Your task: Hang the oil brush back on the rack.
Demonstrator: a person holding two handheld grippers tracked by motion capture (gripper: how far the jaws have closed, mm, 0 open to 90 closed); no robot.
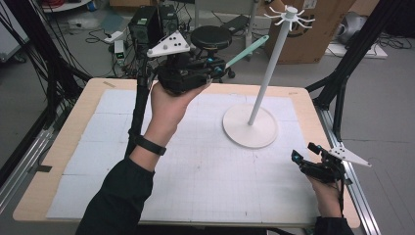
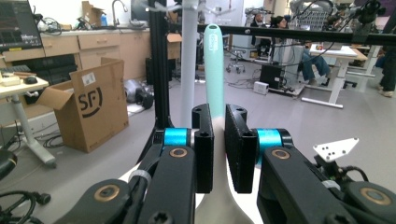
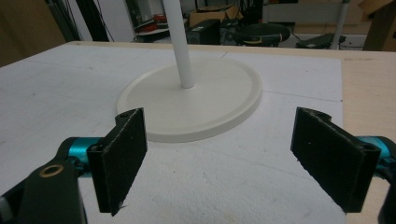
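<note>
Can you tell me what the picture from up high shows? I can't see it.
A person's left hand lifts the left tongs above the table, gripping a long mint-green utensil that points toward a tall white stand with hooks on top. The right tongs rest open near the table's right edge.

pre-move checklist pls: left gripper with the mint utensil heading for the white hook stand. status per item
1. Left gripper clamped on the mint-green, long-handled plastic utensil: ok, jaws closed on its lower part.
2. Hanging hole at the handle tip: cannot tell; the tip shows an oval mark, but whether it is open is unclear.
3. Utensil aimed at the white pole stand: ok, handle points up towards it.
4. Handle tip level with the stand's top hooks: not ok, it sits below them.
5. Stand's round base flat on the white gridded mat: ok.
6. Right gripper out of the way: ok, open, empty, low near the table's right edge.
</note>
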